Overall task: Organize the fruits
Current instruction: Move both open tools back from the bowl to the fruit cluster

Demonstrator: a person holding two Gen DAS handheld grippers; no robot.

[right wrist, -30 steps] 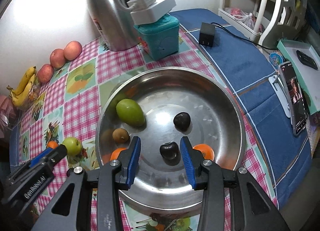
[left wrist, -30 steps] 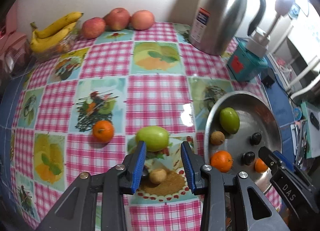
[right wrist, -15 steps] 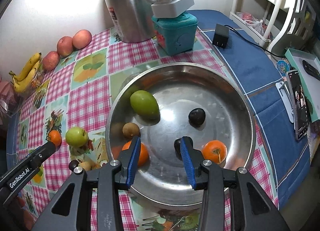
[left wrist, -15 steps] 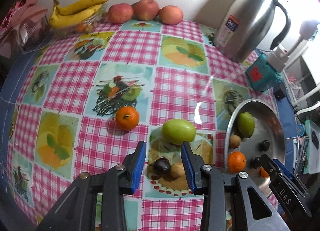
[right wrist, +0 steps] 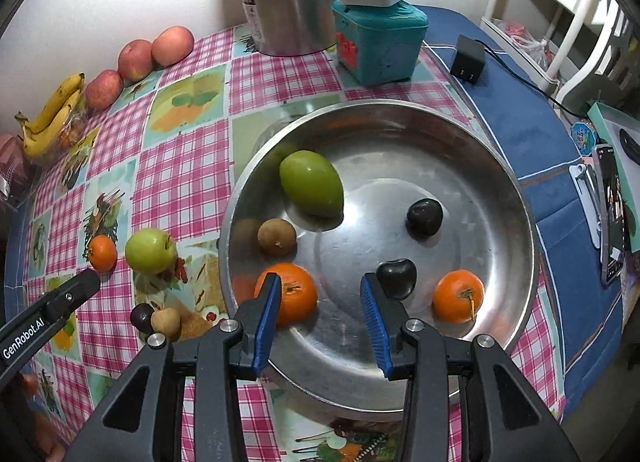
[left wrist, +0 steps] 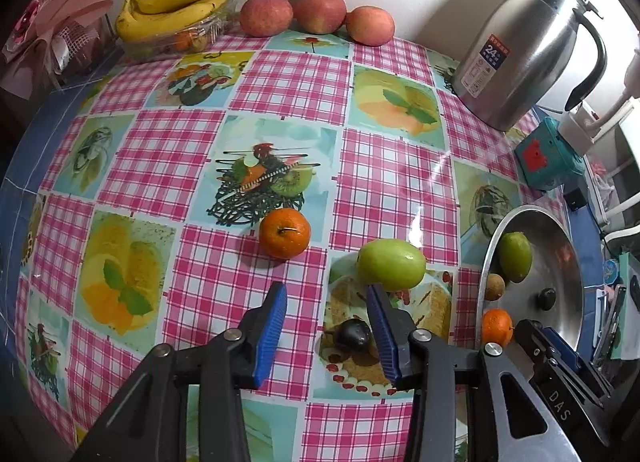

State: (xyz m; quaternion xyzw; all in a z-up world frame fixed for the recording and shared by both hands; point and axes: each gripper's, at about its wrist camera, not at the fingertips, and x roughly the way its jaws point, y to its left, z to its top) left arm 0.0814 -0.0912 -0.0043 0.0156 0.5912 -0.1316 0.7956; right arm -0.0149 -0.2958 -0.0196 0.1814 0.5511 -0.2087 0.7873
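My left gripper (left wrist: 326,300) is open and empty above the checked tablecloth. Ahead of it lie an orange (left wrist: 284,233) and a green fruit (left wrist: 391,264); a dark plum (left wrist: 353,334) sits by its right finger. In the right wrist view the plum (right wrist: 142,317) touches a small brown fruit (right wrist: 166,320). My right gripper (right wrist: 318,294) is open and empty over the steel bowl (right wrist: 516,197), which holds a green fruit (right wrist: 311,183), a brown fruit (right wrist: 277,236), two oranges (right wrist: 294,298) and two dark plums (right wrist: 425,217).
Bananas (left wrist: 180,7) and three apples (left wrist: 318,13) line the far wall. A steel kettle (left wrist: 524,49) and a teal box (left wrist: 546,155) stand at the back right. A charger (right wrist: 467,59) and a phone (right wrist: 612,217) lie on the blue cloth to the right.
My left gripper has pulled back and shifted left, so the orange and green fruit now sit ahead of it. My right gripper has drawn back toward the bowl's near rim.
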